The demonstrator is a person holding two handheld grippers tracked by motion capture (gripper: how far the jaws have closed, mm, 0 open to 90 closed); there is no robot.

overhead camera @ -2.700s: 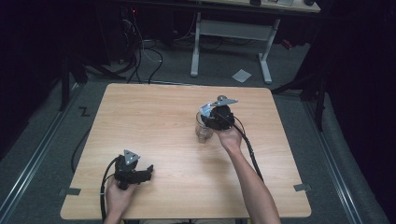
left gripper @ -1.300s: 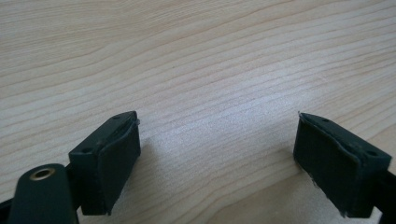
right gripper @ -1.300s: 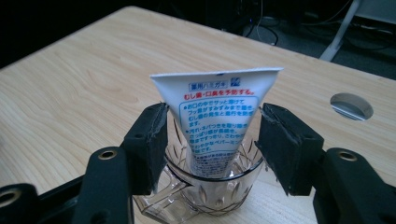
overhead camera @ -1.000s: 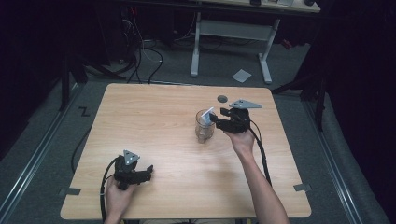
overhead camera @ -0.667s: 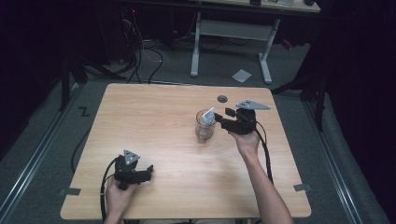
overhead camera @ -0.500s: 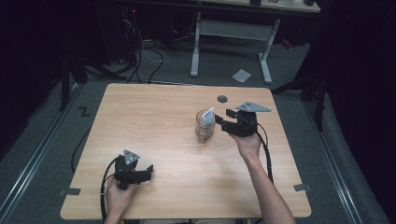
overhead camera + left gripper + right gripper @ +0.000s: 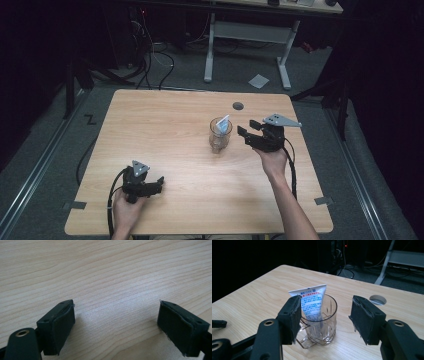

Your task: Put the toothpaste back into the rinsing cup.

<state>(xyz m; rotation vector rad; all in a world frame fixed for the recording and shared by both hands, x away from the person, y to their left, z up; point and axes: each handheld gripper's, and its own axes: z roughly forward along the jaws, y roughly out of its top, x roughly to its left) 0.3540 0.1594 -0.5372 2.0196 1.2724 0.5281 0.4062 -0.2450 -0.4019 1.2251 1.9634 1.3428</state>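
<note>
Tube [image 7: 312,303] stands tilted inside a clear glass [image 7: 320,323], cap end down, on the wooden table [image 7: 165,125] right of centre, near a round hole [image 7: 238,106]. Right gripper [image 7: 248,131] just beside the glass, jaws apart, gripping nothing. Left gripper [image 7: 117,323] rests low at the near left of the table, jaws spread wide over bare wood, well apart from the glass.
</note>
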